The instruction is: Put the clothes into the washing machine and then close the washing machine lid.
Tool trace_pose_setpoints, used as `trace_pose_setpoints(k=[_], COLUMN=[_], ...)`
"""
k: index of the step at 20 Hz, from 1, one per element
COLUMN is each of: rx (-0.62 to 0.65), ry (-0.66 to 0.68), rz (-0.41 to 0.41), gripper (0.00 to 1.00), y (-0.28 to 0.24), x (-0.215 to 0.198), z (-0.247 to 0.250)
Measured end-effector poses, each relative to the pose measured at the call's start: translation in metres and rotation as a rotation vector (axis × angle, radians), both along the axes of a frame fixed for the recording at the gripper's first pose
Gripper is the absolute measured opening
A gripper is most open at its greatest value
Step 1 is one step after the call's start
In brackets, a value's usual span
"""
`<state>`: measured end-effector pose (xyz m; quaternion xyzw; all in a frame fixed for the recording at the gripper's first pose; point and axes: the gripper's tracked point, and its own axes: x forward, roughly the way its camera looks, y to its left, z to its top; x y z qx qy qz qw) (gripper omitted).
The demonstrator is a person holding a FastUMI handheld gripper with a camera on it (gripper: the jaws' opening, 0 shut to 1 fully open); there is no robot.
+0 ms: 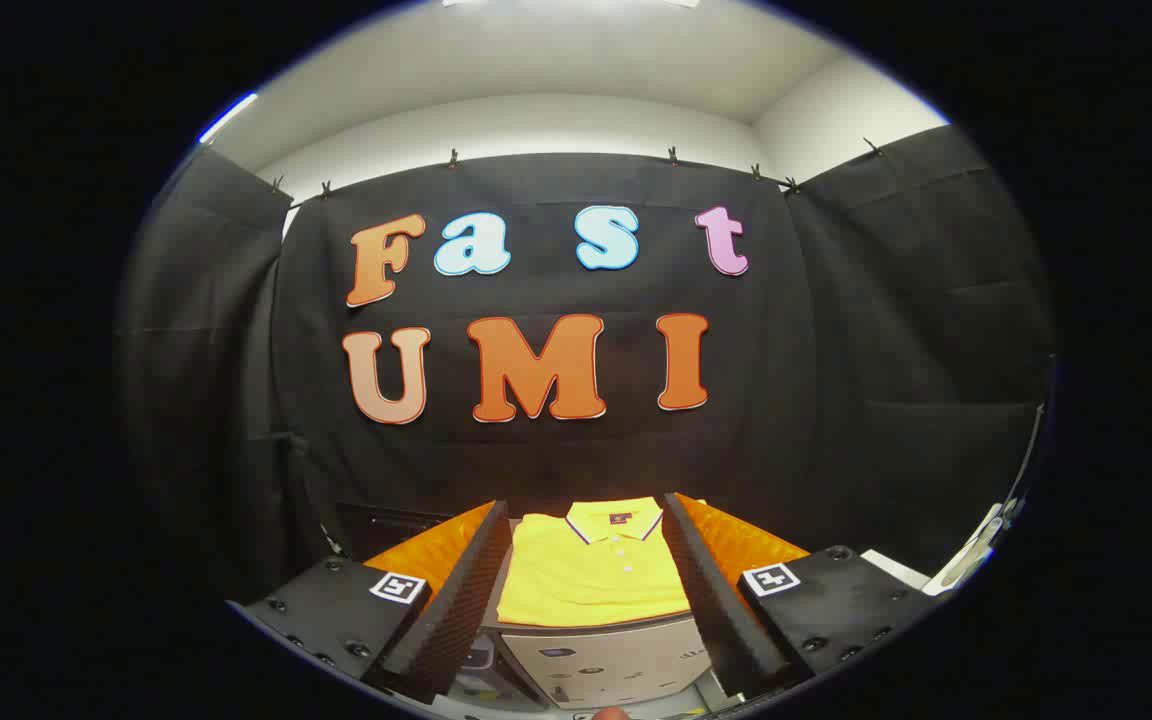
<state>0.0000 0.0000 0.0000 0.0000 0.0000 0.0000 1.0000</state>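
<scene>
soft matt cloth shirt (591,570), ribbed fingers (456,590)

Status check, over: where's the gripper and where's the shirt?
Gripper open, fingers apart, holding nothing. Folded yellow shirt lying flat just ahead, seen between the fingers, untouched. Nothing between fingers and shirt.

Lay folded on top of the washing machine (596,665), collar toward the booth wall (556,450): a polo shirt (591,575). Sat between the two spread fingers of the gripper (586,600), touching neither, hem reaching the machine's near top edge. Stood apart, one finger (456,590) left of the shirt, the other right. Hung behind the machine and around both sides: the wall. Rested off to the right beyond the right finger: a flat sheet (896,568).
</scene>
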Motion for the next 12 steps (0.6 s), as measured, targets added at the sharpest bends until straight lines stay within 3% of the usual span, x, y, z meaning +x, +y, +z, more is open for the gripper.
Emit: trace_pose_setpoints(k=[12], rx=[-0.009], ry=[-0.007], rz=[0.015], gripper=[0.99], y=[0.0029], x=[-0.0010], z=[0.0001])
